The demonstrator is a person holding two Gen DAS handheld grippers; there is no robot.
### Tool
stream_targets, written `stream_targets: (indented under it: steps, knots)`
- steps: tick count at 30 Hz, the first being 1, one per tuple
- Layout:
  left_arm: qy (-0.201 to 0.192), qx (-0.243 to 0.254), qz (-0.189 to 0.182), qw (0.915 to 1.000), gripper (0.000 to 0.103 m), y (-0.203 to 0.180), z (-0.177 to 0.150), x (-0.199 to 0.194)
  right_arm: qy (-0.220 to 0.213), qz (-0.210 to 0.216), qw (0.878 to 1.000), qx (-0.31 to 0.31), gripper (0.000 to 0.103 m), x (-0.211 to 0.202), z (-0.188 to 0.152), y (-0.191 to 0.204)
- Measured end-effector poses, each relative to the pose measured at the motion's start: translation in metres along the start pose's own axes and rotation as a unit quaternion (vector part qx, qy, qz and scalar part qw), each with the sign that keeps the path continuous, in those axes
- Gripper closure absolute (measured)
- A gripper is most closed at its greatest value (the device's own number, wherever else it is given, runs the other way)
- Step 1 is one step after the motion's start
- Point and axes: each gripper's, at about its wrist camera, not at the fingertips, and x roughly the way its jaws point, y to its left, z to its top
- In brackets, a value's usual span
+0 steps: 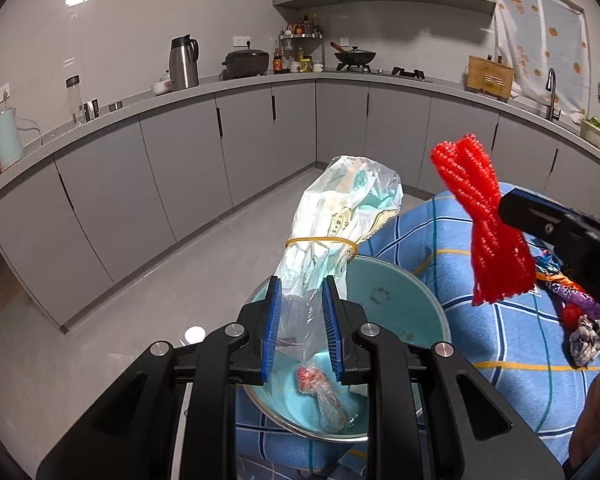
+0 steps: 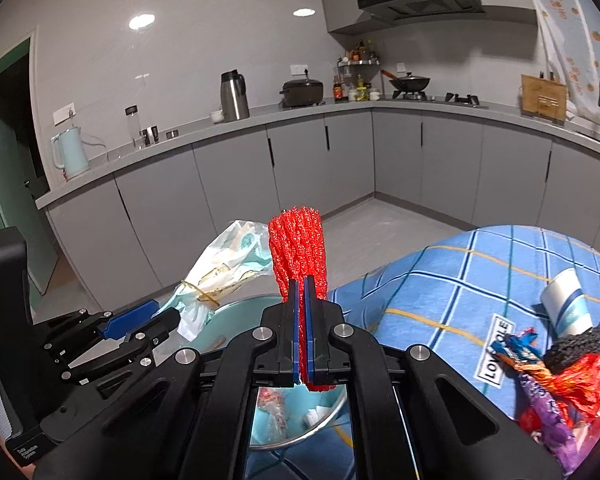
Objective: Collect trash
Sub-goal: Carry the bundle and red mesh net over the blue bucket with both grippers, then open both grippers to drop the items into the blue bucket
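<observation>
the left gripper [image 1: 302, 320] straddles a clear plastic bag [image 1: 332, 236] bound with a rubber band; its blue pads look set apart against thin film, so the grip may be slack, though how firmly it pinches is hard to tell. the bag hangs over the teal basin [image 1: 396, 304], which already holds a crumpled wrapper [image 1: 324, 396]. it could slip and fall to the floor beside the basin. the right gripper [image 2: 302, 312] is clamped tight on a red mesh net [image 2: 298, 244]; its loose end could snag. farther right, more wrappers [image 2: 556, 384] and a paper cup [image 2: 566, 304] lie on the checked blue cloth [image 2: 460, 280].
</observation>
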Motion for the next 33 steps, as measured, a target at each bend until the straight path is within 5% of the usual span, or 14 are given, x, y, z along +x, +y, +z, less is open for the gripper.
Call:
stream_targets:
  steps: [14,16,33]
  knots:
    - [0.036,-0.001,0.006,0.9993,0.079,0.007,-0.013,0.031,0.054,0.011,0.998,-0.011,0.098,0.048,-0.022,0.012]
    - [0.038,-0.002,0.01,0.9992,0.07,0.009,-0.013,0.033,0.057,0.013,0.998,-0.001,0.081,0.053,-0.026,0.009]
    - [0.026,-0.015,0.03,0.9991,0.02,0.017,-0.012,0.029,0.044,-0.018,0.999,0.013,0.071,0.027,-0.03,-0.008]
